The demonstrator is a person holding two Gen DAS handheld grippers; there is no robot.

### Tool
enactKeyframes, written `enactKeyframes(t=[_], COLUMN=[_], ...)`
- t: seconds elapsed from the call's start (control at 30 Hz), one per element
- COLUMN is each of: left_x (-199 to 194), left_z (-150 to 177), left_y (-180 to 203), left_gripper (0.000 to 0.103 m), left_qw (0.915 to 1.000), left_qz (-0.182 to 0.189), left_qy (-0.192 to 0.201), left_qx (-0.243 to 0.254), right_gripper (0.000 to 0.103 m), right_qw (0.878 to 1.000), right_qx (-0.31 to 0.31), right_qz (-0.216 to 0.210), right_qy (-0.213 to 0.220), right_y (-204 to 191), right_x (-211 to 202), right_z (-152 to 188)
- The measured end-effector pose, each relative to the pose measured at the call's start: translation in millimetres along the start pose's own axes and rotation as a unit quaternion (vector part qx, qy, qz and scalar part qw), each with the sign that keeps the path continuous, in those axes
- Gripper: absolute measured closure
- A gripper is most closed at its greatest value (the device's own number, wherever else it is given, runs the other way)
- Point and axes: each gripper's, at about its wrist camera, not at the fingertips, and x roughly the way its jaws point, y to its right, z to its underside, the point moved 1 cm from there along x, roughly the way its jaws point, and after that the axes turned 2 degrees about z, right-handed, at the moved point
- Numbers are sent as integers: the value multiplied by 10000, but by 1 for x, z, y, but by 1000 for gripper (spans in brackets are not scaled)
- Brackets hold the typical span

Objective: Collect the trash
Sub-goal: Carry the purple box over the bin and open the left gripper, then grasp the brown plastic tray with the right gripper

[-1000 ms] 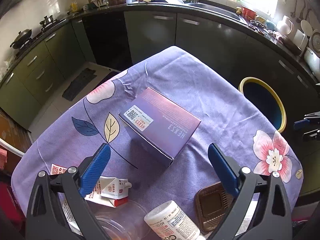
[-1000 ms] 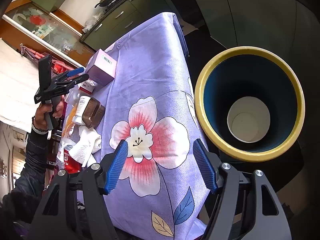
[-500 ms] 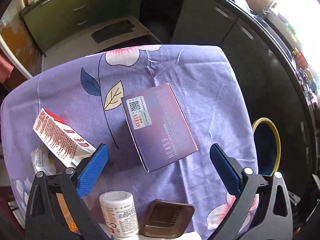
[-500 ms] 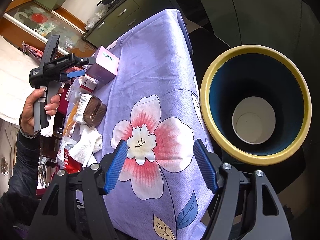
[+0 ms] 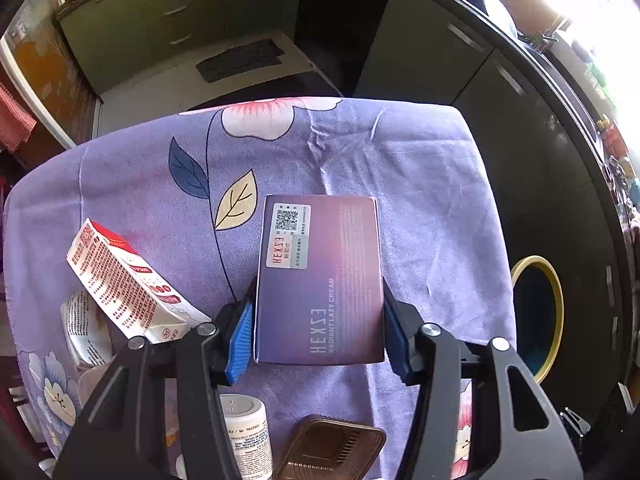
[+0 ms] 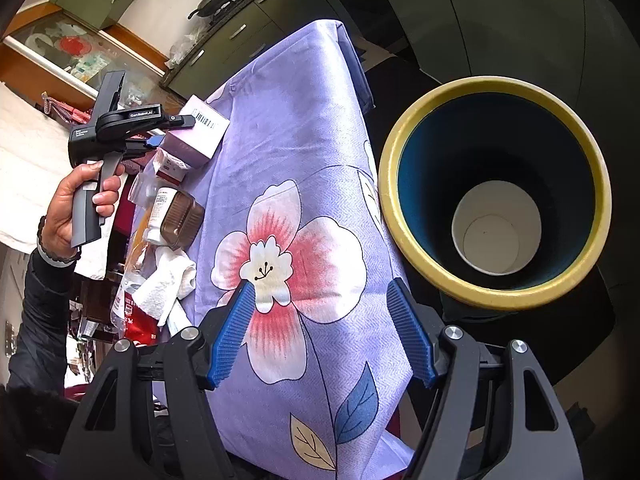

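A purple cream box (image 5: 320, 272) lies on the lilac flowered tablecloth (image 5: 400, 168). My left gripper (image 5: 318, 292) straddles it from above; its jaws are closing and the blue pads (image 5: 240, 336) touch both long sides. The right wrist view shows the same box (image 6: 200, 136) between the left gripper's (image 6: 172, 132) fingers, with a hand on the handle. My right gripper (image 6: 320, 292) stands open over the pink flower, nothing between its fingers. Right of it is the yellow-rimmed blue bin (image 6: 492, 82) with a white paper cup (image 6: 496, 232) at its bottom.
A red-and-white carton (image 5: 120, 284), a white pill bottle (image 5: 248, 432) and a brown plastic tray (image 5: 336, 452) lie near the box. Crumpled tissue (image 6: 168, 280) sits at the table's near edge. The bin (image 5: 556, 300) stands on the floor beyond the table's right edge. Dark kitchen cabinets surround the table.
The left gripper rolled, lined up with the purple box, came down over it and narrowed from wide open until its pads met the box's sides. The right gripper stayed put.
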Motion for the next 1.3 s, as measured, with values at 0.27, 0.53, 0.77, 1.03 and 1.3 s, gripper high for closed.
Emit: enactKeyframes(t=[0.27,0.53,0.77,1.03,1.3], left_x=[-37,-72,-51,12,19], left_z=[20,54,86,96,88], left_y=[29,112,223,322,321], left_gripper=[51,51,51,50,39], left_qw=[9965,9802,9535,9337,9308], left_qz=[42,519,1109,1381,1500], left_qy=[277,416,61,-101,60], left_qx=[791,1863,2802,3304,3332], right_gripper=[35,31,31,31,31], right_qw=[9997,9989,9973,9962,9966], right_qx=[-195,-247,37,398,353], right_qz=[51,192,485,487,488], right_qy=[110,338,546,604,565], right_y=[-11,-7,20,41,34], right_x=[-13,-45,-68,-73,-71], right_z=[23,63,97,108,107])
